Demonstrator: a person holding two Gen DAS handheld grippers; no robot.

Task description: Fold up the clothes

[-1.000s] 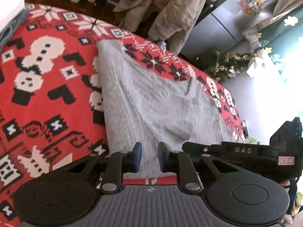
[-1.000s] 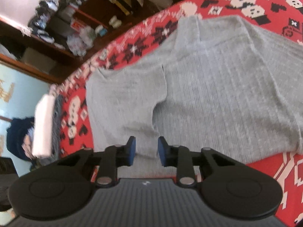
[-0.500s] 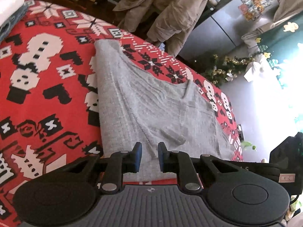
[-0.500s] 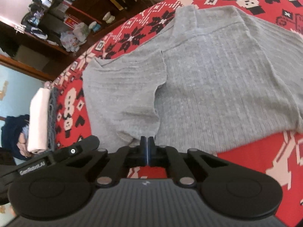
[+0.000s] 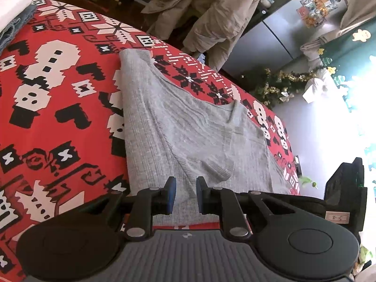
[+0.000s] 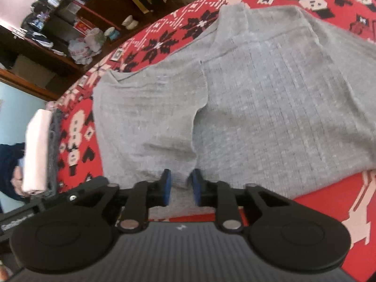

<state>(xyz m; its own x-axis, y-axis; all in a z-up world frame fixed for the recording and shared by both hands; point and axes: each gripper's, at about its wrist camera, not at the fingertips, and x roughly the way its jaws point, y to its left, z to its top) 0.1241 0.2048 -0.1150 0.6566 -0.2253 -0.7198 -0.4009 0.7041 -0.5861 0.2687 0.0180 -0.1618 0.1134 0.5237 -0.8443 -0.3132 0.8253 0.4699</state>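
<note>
Fingers (image 6: 166, 185) of the right gripper (image 6: 180, 186) and left gripper (image 5: 185, 195) were held apart over the shirt (image 6: 270, 98) hem, nothing gripped, apparently positioned for a fold.

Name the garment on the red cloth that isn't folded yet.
The grey ribbed shirt, spread flat in the middle; the white piece and the dark one beneath it are folded, stacked off to the side.
</note>
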